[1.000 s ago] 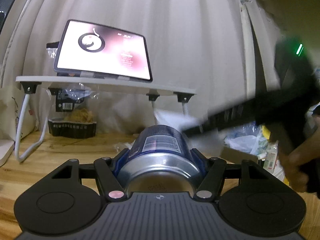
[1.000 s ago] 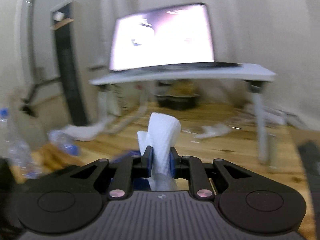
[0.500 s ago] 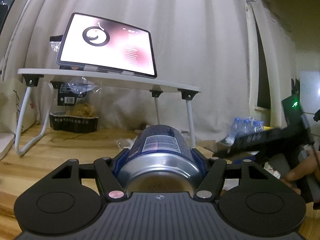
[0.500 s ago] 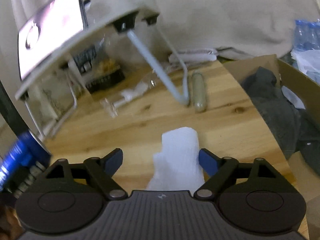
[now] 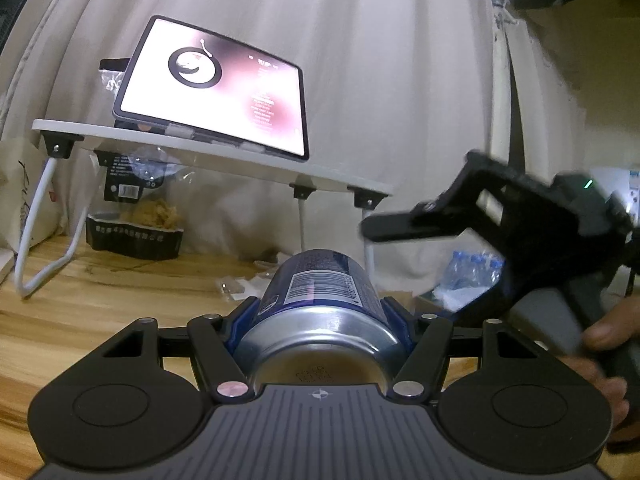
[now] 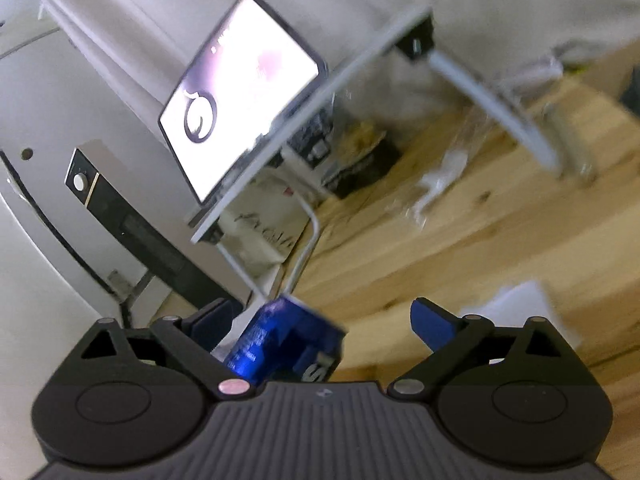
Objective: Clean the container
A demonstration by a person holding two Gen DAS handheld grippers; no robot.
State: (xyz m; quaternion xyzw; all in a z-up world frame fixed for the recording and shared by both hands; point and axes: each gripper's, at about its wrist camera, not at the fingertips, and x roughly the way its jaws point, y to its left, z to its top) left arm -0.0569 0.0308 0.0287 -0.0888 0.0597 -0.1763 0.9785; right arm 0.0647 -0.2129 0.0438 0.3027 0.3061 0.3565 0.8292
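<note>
While clamped on blue can (image 5: 320, 304), axis pointing forward, left tongs (image 5: 320, 320) raised over wooden bench (image 5: 100, 304); right tongs (image 6: 320, 320) apart, empty, just right of can, tissue (image 6: 520, 304) lying beyond.

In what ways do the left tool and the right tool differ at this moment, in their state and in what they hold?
The left tool is shut on the blue can, while the right tool stands open. The left tool carries the can between its fingers; the right tool holds nothing, and a white paper towel lies on the wooden table beyond it. The left wrist view is sharp; the right wrist view is blurred. Both tools are black with blue pads.
</note>
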